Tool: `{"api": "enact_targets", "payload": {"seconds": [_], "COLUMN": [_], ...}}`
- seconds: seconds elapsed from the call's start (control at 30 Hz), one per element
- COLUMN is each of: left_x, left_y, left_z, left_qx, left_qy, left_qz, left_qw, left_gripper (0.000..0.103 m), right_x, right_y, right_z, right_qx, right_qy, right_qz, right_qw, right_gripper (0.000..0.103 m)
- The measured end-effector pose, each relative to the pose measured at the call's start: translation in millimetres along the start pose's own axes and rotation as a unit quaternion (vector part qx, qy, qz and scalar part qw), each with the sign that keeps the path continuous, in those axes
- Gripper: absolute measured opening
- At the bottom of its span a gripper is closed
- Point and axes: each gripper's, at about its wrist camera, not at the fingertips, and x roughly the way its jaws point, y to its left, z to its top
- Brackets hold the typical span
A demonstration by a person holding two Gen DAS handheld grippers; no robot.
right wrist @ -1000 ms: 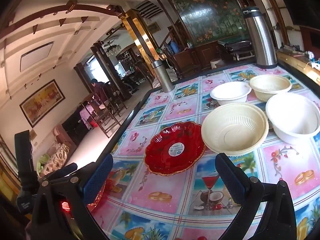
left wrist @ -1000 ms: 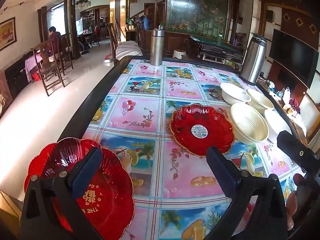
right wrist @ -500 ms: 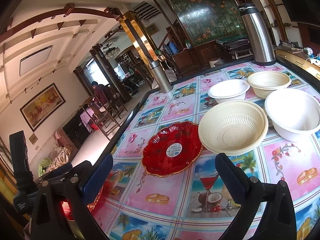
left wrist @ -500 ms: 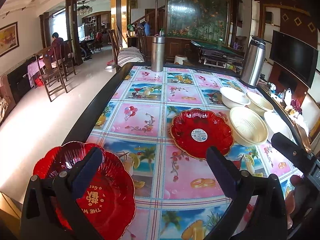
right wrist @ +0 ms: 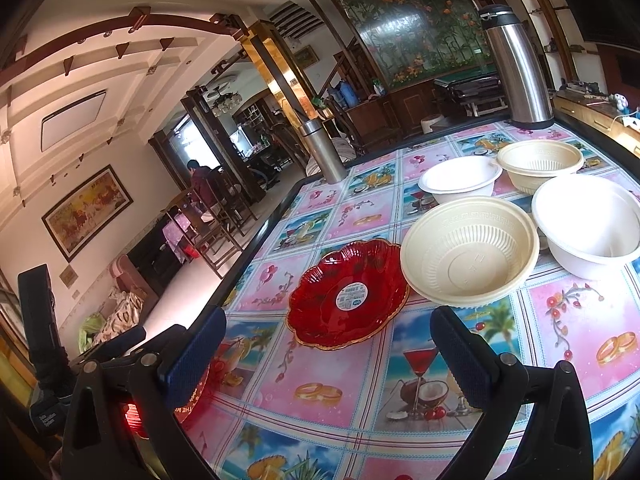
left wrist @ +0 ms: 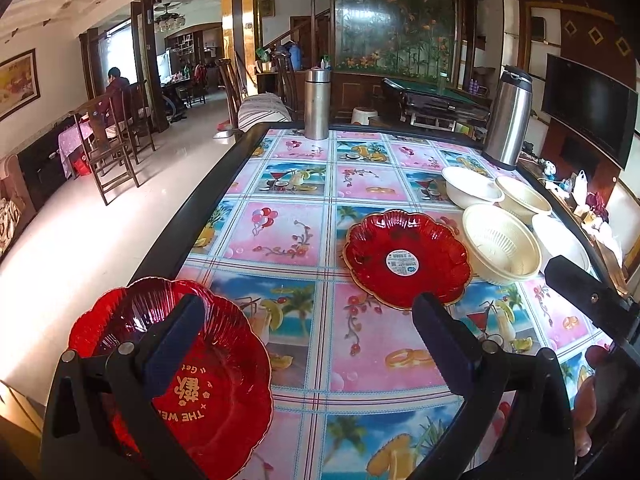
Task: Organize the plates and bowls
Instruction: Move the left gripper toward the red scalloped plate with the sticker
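A red scalloped plate with gold lettering (left wrist: 208, 364) lies at the table's near left corner, under my left gripper's left finger. A second red plate with a white sticker (left wrist: 406, 262) (right wrist: 350, 294) lies mid-table. Several cream and white bowls (left wrist: 500, 242) (right wrist: 470, 250) stand at the right. My left gripper (left wrist: 308, 344) is open and empty above the table. My right gripper (right wrist: 328, 356) is open and empty, in front of the sticker plate.
The table (left wrist: 180, 232) has a black rim and a patterned cloth. A steel flask (left wrist: 317, 104) stands at the far edge and a tall steel thermos (left wrist: 508, 120) (right wrist: 516, 64) at the far right. Chairs and floor lie to the left.
Both grippers have drawn back and risen slightly, so the plates and bowls sit a bit farther off. Nothing was grasped or moved.
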Motion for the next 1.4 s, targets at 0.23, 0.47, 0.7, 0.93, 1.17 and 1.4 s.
{"api": "enact_targets", "payload": {"seconds": [0.23, 0.47, 0.7, 0.93, 1.17, 1.4], "left_x": [1.8, 5.1, 7.8, 9.3, 16.5, 26.0], "left_y": [-2.7, -6.5, -8.3, -8.7, -8.4, -9.9], "left_z": [-4.2, -5.7, -6.7, -6.4, -1.1, 3.4], "left_qx": [0.004, 0.006, 0.01, 0.011, 0.013, 0.016], "left_qy": [0.005, 0.011, 0.016, 0.017, 0.022, 0.03], "left_qz": [0.001, 0.002, 0.002, 0.005, 0.007, 0.012], "left_qw": [1.0, 0.9999, 0.9998, 0.9998, 0.9997, 0.9994], "left_gripper": [0.103, 0.103, 0.103, 0.103, 0.103, 0.103], "right_x": [-0.6, 0.0, 0.0, 2.3, 9.6, 21.6], "right_y": [-1.3, -4.0, -6.7, -9.2, -7.5, -6.9], "right_z": [-2.5, -3.3, -4.1, -4.1, -3.6, -5.6], "right_qx": [0.004, 0.008, 0.012, 0.016, 0.028, 0.032], "right_qy": [0.003, 0.005, 0.006, 0.011, 0.018, 0.027], "right_qz": [0.004, 0.007, 0.008, 0.01, 0.029, 0.04], "right_qw": [1.0, 1.0, 1.0, 1.0, 0.999, 0.998], "right_gripper": [0.103, 0.103, 0.103, 0.103, 0.103, 0.103]}}
